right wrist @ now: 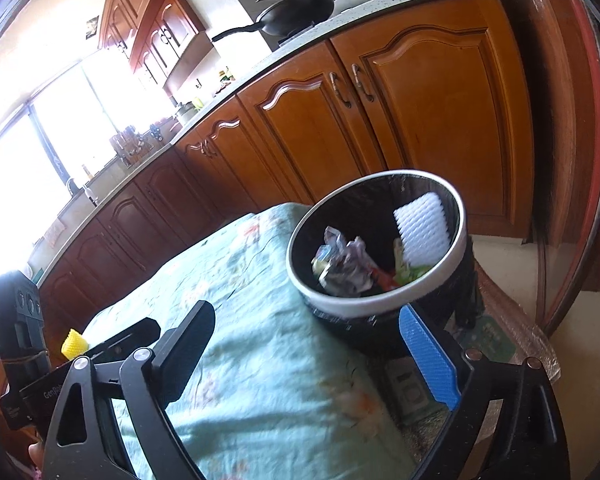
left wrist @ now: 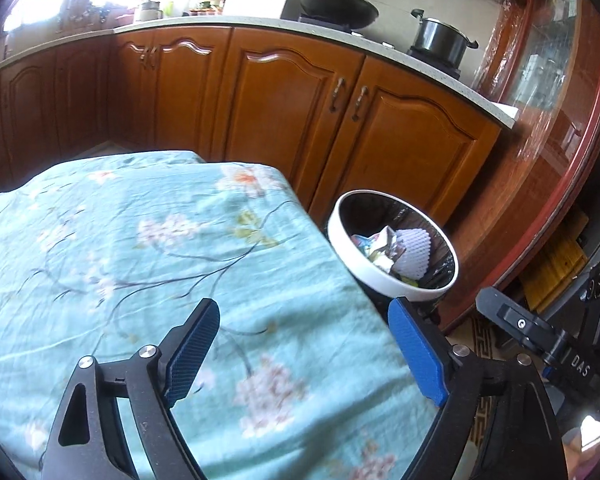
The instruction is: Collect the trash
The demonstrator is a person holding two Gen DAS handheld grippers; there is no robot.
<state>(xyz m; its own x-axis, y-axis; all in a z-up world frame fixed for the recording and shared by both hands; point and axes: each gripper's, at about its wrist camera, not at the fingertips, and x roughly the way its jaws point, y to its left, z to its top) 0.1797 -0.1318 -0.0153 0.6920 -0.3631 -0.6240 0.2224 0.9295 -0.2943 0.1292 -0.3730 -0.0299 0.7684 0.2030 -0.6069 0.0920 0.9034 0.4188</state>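
The left gripper (left wrist: pixel 304 346) has its fingers spread wide with nothing between them, only the flowered cloth (left wrist: pixel 140 248) of the table beneath. The right gripper (right wrist: pixel 320 354) is likewise spread wide and empty.

Ahead of the left gripper's blue finger (left wrist: pixel 418 356), just past its tip, stands the bin (left wrist: pixel 342 236), white-rimmed and black-lined, close against the table's corner. Inside lie a white foam net (left wrist: pixel 414 250) and crumpled wrappers (left wrist: pixel 380 246). In the right wrist view the bin sits ahead of the gap between the fingers, nearer the blue one, and the table edge hides its lower left side.

Beyond both pairs of fingers run brown cupboards (left wrist: pixel 300 120) under a pale counter, with a black wok (left wrist: pixel 336 4) and a pot (left wrist: pixel 440 36) on top.

Left of the right gripper's black finger (right wrist: pixel 186 354), a small yellow thing (right wrist: pixel 75 343) peeks out from behind the other gripper's body, which covers most of it; what it is cannot be told. The cloth is blurred in both views.
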